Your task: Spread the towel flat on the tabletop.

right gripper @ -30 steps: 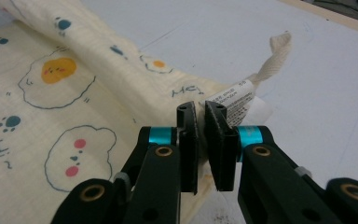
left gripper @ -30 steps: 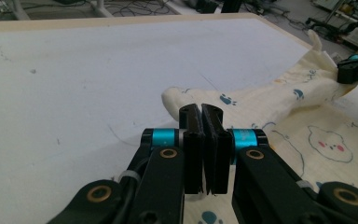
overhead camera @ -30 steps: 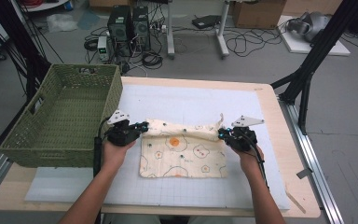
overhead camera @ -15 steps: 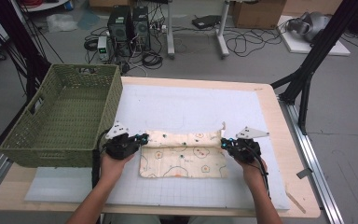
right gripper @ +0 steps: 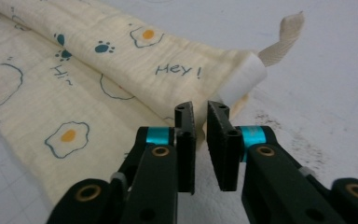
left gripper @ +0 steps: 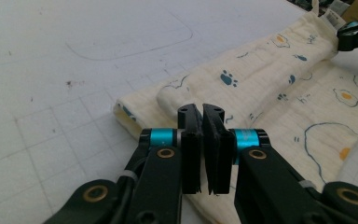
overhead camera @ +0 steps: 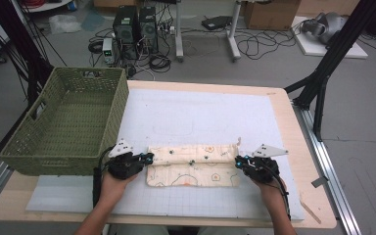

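Looking down from the high view, I have the folded cloth (overhead camera: 193,165) lying flat on the white gridded mat (overhead camera: 205,117), near the front edge of the table, with one gripper at each short end. The cloth is a soft, crinkled cream muslin printed with fried eggs, blue paw prints and small lettering; its far long edge is turned over into a rounded, rolled fold, so the piece makes a long, low rectangle.

My left gripper (overhead camera: 146,157) sits at the cloth's left end. In the left gripper view its jaws (left gripper: 203,140) have just been easing apart; a thin slit stands between the flat black pads, nothing is pinched in it, and the cloth's folded corner (left gripper: 135,109) lies just beyond the tips. So that one is released.

My right gripper (overhead camera: 240,160) sits at the right end. In the right gripper view its jaws (right gripper: 201,140) have likewise just parted, with a clear gap and no fabric in it. Just ahead lie a stiff white sewn label (right gripper: 242,79) and a curling woven tape loop (right gripper: 284,39) at the cloth's corner.

A green wicker basket (overhead camera: 27,147), rectangular with slotted handles, stands on the table's left side, beside the left gripper. The mat is matte and faintly smudged.
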Tool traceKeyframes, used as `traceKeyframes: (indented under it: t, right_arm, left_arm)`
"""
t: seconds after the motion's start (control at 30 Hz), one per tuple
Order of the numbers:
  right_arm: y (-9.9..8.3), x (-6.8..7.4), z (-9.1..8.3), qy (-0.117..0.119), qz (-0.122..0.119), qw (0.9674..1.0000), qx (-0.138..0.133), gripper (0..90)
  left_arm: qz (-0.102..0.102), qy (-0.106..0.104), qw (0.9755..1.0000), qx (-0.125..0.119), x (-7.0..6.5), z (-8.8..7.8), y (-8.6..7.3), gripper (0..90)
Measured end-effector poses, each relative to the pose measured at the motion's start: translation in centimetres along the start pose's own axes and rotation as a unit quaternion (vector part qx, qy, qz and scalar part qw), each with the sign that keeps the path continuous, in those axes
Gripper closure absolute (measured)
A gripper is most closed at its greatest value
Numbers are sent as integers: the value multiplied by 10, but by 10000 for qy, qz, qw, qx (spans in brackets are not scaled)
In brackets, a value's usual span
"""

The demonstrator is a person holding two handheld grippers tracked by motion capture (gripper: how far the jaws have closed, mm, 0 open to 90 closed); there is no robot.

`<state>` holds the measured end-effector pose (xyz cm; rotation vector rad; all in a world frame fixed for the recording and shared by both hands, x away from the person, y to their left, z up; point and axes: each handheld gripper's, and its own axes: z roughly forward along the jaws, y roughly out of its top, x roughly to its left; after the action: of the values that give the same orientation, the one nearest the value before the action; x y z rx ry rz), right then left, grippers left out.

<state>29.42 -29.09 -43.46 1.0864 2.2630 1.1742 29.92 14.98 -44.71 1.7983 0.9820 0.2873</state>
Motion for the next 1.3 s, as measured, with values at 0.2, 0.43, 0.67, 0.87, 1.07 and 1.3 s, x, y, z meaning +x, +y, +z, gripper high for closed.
traceKeyframes:
  t: [0.2,0.43,0.67,0.87,1.07,1.3]
  right_arm:
    - [0,-13,-21,-408,356,9975,-449,605]
    - [17,-22,-5,-442,750,9944,-597,400]
    - [30,-31,34,-207,714,9971,-175,645]
    - [31,-19,24,-162,137,9996,-181,863]
    - [15,-11,-1,7,99,9992,-387,860]
    - [-4,-2,-19,211,27,9984,-518,849]
  left_arm:
    - [-129,79,9998,-143,3,-1,4,540]
    - [-241,161,9993,-218,9,13,16,486]
    - [58,293,9995,-40,8,17,12,839]
    - [19,81,9997,-232,5,5,12,861]
    - [30,-142,9995,-290,-3,-8,10,860]
    - [-41,-143,9998,-138,-9,-12,1,850]
